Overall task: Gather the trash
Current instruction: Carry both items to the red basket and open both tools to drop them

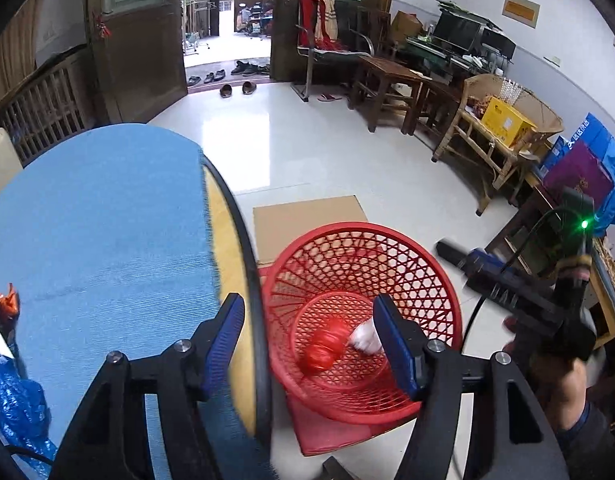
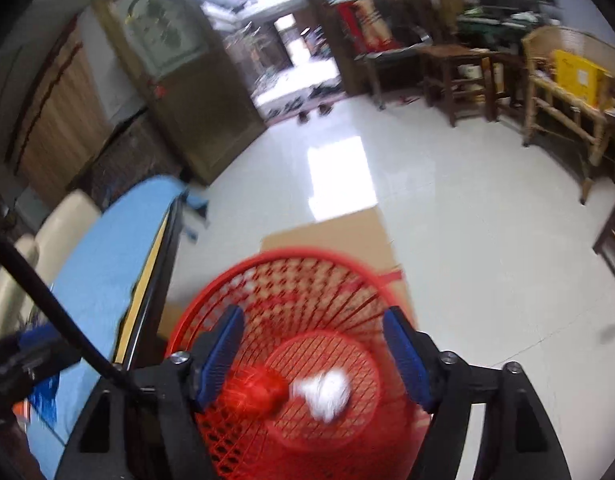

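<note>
Tablecloth (image 1: pixel 95 216), blue, covers the table on the left. Right of it on the floor stands the red basket (image 1: pixel 359 320), holding a red crumpled wad (image 1: pixel 323 348) and a white wad (image 1: pixel 365 338). Left gripper (image 1: pixel 311 344) and right gripper (image 2: pixel 313 356) hover above, jaws apart, empty.

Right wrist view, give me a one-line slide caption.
Open right tool above a red basket holding a red wad and a white wad, beside a blue-covered table.

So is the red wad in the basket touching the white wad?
Cannot tell. In both wrist views the red wad and white wad lie side by side in the basket, but blur hides any gap.
</note>
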### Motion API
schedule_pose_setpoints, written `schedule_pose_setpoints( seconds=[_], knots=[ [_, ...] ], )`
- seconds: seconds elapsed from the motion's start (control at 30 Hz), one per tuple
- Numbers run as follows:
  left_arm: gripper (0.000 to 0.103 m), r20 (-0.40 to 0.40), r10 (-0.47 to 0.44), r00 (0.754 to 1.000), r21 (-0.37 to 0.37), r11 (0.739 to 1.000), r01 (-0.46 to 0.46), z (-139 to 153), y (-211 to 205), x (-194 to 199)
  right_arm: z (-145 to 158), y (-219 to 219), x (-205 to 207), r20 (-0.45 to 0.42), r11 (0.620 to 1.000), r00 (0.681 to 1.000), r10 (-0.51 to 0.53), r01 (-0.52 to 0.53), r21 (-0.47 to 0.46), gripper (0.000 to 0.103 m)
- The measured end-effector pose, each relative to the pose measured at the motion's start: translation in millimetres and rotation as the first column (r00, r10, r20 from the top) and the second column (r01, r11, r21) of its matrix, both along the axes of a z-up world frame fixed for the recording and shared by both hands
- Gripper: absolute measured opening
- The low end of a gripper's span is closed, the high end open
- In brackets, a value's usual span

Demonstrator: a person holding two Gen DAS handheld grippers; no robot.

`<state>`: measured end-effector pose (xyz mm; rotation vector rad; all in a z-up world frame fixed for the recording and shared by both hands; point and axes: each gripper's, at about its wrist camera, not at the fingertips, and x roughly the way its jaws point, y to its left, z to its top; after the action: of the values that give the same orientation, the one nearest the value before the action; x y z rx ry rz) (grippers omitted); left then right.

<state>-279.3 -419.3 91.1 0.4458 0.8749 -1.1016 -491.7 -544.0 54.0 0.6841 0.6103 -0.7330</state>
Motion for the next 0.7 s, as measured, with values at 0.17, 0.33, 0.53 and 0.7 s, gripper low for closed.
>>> schedule_pose_setpoints(
  seconds=[0.17, 0.33, 0.53, 0.7],
  knots=[
    [0.068, 0.006, 0.097, 0.995, -0.017, 0.995, -0.097, 4.7, 37.9, 20.3, 1.5, -29.6, -18.4, 0.025, 0.991, 0.992, -0.127, 0.128, -0.033, 0.083],
    [0.068, 0.031, 0.245, 0.969, -0.03, 0.969, -0.244, 7.7, 107.1, 43.1, -11.4, -48.6, 3.1, 0.004, 0.989, 0.991, -0.136, 0.136, -0.055, 0.083],
    [0.079, 0.045, 0.47, 0.881, -0.054, 0.882, -0.468, 8.8, 208.5, 75.5, -31.5, -42.9, 38.6, -0.05, 0.996, 0.996, -0.074, 0.072, -0.046, 0.083],
    [0.08, 0.014, 0.649, 0.76, -0.069, 0.759, -0.647, 0.8, 290.3, 108.4, -33.9, -27.1, 51.0, -0.107, 0.997, 0.993, -0.049, 0.042, -0.066, 0.083]
  ],
)
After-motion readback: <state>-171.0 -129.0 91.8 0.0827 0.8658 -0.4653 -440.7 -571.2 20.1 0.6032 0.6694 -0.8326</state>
